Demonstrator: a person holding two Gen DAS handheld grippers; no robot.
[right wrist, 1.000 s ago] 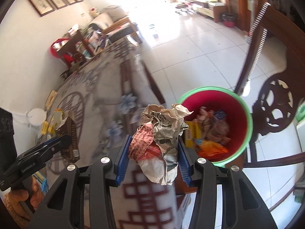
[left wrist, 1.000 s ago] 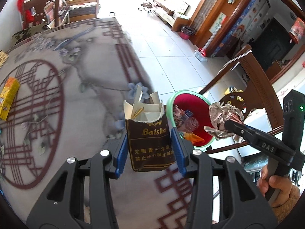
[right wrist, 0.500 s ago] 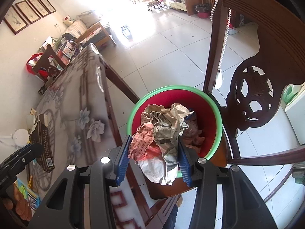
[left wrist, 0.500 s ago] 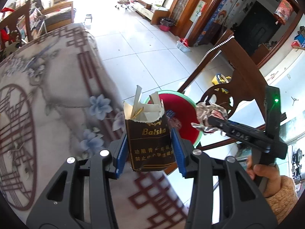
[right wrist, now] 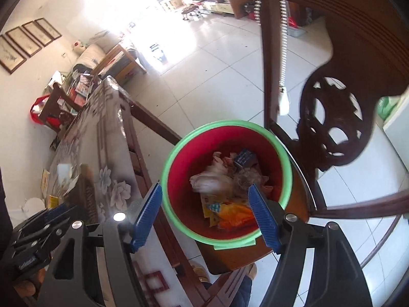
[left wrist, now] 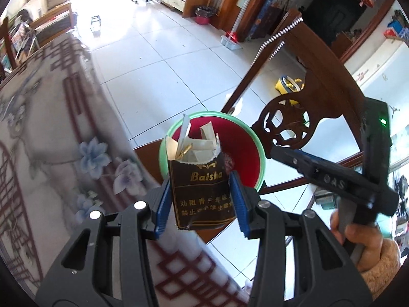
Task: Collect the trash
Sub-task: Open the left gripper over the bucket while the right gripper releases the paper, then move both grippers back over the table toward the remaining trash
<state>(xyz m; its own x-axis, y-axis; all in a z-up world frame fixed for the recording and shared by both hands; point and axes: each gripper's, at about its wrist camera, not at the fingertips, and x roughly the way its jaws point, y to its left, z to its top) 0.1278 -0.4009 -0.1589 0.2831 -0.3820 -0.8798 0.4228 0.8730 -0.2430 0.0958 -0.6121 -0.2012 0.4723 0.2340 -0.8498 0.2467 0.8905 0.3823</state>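
My left gripper (left wrist: 200, 200) is shut on a torn brown Baisha cigarette pack (left wrist: 202, 192) and holds it just before the bin. The red bin with a green rim (left wrist: 251, 143) stands on a wooden chair seat beside the table. In the right wrist view my right gripper (right wrist: 205, 213) is open and empty above the bin (right wrist: 179, 151). A crumpled paper wad (right wrist: 212, 179), blurred, lies in the bin among several wrappers. The right gripper also shows in the left wrist view (left wrist: 278, 154), to the right of the bin.
A carved wooden chair back (right wrist: 332, 81) rises behind the bin. The table with its flowered cloth (left wrist: 38, 128) lies left of it, with small packets (right wrist: 52, 199) further along. White tiled floor (left wrist: 158, 51) stretches beyond.
My right gripper has opened over the bin and the crumpled paper wad has dropped in. My left gripper has carried the cigarette pack off the table toward the bin.
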